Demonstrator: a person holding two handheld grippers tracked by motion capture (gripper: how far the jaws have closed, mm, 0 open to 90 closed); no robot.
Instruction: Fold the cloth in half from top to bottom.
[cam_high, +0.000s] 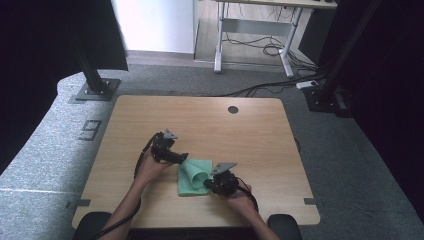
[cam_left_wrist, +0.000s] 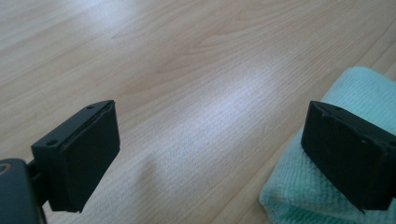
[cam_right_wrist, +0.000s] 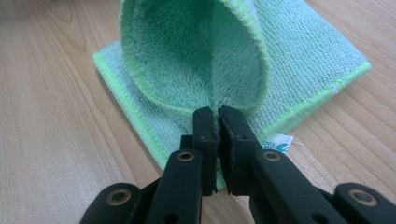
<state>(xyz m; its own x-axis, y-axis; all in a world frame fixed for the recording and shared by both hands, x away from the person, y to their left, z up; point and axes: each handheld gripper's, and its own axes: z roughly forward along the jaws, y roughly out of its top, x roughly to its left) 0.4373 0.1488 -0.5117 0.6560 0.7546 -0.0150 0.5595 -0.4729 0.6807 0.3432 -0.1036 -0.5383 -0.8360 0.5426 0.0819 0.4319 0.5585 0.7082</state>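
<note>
A light wooden worktop (cam_high: 210, 120) with rounded corners stands on grey carpet (cam_high: 340, 150). Near its far edge sits a round dark cable hole (cam_high: 233, 109). On the carpet to the left lies a marking shaped like the figure 9 (cam_high: 89, 129). Two black posts rise from flat base plates — one at the far left (cam_high: 95, 90), one at the far right (cam_high: 325, 97). Beyond them stands a white-legged desk (cam_high: 255, 45) with loose black cables (cam_high: 260, 47) lying under it. A white wall panel (cam_high: 155, 25) shows at the back.

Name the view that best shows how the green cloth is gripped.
The right gripper view: the right tongs pinch a lifted fold of the green cloth. The high view shows it small; the left gripper view catches a corner.
</note>
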